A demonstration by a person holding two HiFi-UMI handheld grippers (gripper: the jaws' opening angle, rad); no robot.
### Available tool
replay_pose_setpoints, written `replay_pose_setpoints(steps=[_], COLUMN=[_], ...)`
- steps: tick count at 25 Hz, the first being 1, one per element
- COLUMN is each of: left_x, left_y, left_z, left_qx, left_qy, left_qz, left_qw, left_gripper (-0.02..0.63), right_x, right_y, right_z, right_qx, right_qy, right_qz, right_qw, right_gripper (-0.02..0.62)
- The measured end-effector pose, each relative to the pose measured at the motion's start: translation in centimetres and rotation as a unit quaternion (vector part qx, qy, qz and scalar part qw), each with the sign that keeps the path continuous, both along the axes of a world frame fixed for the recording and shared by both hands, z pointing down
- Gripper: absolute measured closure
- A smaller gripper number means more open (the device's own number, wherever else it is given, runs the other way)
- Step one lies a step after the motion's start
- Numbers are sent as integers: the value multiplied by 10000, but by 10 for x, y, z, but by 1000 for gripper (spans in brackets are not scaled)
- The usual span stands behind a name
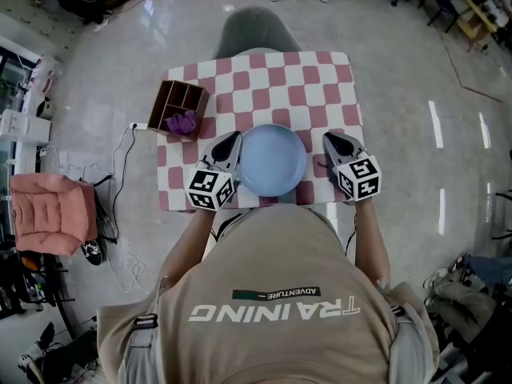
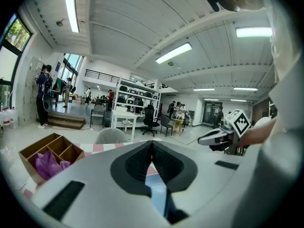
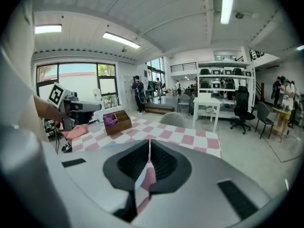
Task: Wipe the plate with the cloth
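Observation:
A light blue plate (image 1: 272, 160) lies at the near middle of the pink and white checked table (image 1: 320, 78). The purple cloth (image 1: 181, 122) is bunched in a compartment of the wooden box (image 1: 178, 102) at the table's left; it also shows in the left gripper view as the cloth (image 2: 47, 164). My left gripper (image 1: 234, 138) hovers at the plate's left rim, jaws together, nothing between them. The right gripper (image 1: 328, 138) is raised beside the plate's right rim, also shut and empty. Blue plate (image 2: 159, 196) shows under the left gripper (image 2: 152, 144).
A grey chair (image 1: 254, 30) stands at the table's far side. A pink cushion (image 1: 52, 210) and cables lie on the floor to the left. The wooden box (image 3: 116, 122) is seen past the right gripper (image 3: 150, 141). People stand far off in the room.

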State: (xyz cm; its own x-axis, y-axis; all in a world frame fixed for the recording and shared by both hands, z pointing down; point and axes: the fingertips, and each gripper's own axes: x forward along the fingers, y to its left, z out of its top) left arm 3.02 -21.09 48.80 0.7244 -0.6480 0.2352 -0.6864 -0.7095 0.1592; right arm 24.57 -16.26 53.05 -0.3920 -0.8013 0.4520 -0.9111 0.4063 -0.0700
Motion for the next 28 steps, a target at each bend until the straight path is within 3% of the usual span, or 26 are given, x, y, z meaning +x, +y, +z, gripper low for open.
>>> replay_pose_setpoints(steps=[4,13,20,28], left_x=[-13,-32,-40,-38], left_y=[-10,-27,-33,-33], left_z=[-23,-99,-105,-97], left_qx=[57,852,1050,932], left_qy=[50,295,233,197], left_qz=[-26,24,36,232], left_qw=[10000,9959,9942,9952], left_gripper=[594,594,594,594], right_x=[-37,-109,-135,-129], right_y=[-11,-30,-37,-41], right_z=[-50,-141,-150,-132], right_qx=[440,1438,1549,1442], right_qy=[-193,-206,-80,-2], right_qz=[-438,-1246,-1487,-1206], right_qw=[9979,9815,9766,9822], right_gripper=[577,578,578,578])
